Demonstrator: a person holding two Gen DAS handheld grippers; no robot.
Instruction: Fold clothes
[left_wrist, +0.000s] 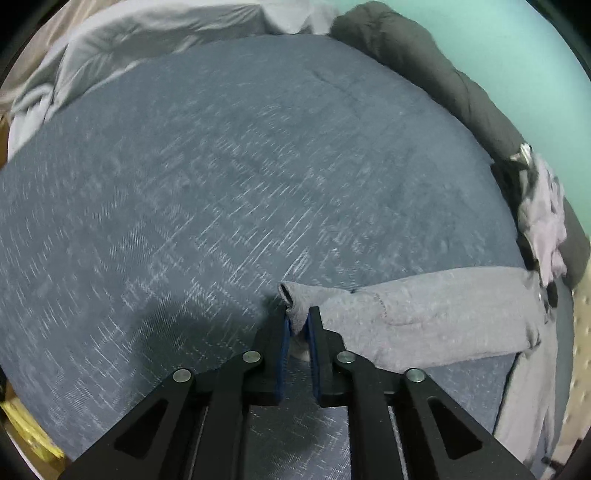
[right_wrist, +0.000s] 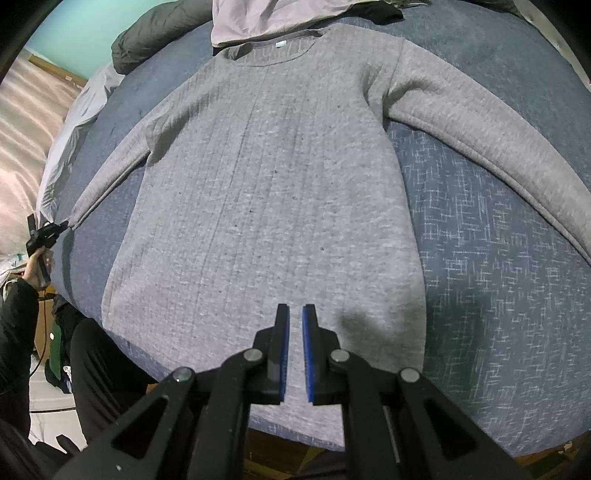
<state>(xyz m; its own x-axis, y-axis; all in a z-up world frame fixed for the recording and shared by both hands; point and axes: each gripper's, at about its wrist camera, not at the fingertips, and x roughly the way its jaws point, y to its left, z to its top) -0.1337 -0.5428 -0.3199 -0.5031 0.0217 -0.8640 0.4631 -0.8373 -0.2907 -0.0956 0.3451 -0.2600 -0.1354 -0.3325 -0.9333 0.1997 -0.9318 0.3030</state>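
A grey ribbed sweater (right_wrist: 266, 184) lies flat, front up, on a blue patterned bedspread (right_wrist: 480, 258), with both sleeves spread out. In the left wrist view one sleeve (left_wrist: 424, 314) stretches in from the right, and its cuff (left_wrist: 293, 295) is pinched between the blue pads of my left gripper (left_wrist: 299, 314), which is shut on it. The right wrist view shows that same left gripper (right_wrist: 55, 229) small at the far left, holding the sleeve end out over the bed's edge. My right gripper (right_wrist: 295, 308) hovers over the sweater's lower body, shut, with nothing between its pads.
A dark grey quilt (left_wrist: 424, 62) and a white sheet (left_wrist: 129, 48) are bunched along the bed's far side. Pale clothes (left_wrist: 546, 214) are piled at the right. A lilac garment (right_wrist: 266, 18) lies by the collar. A person's hand (right_wrist: 35, 266) and black-trousered leg (right_wrist: 99, 369) are at the left.
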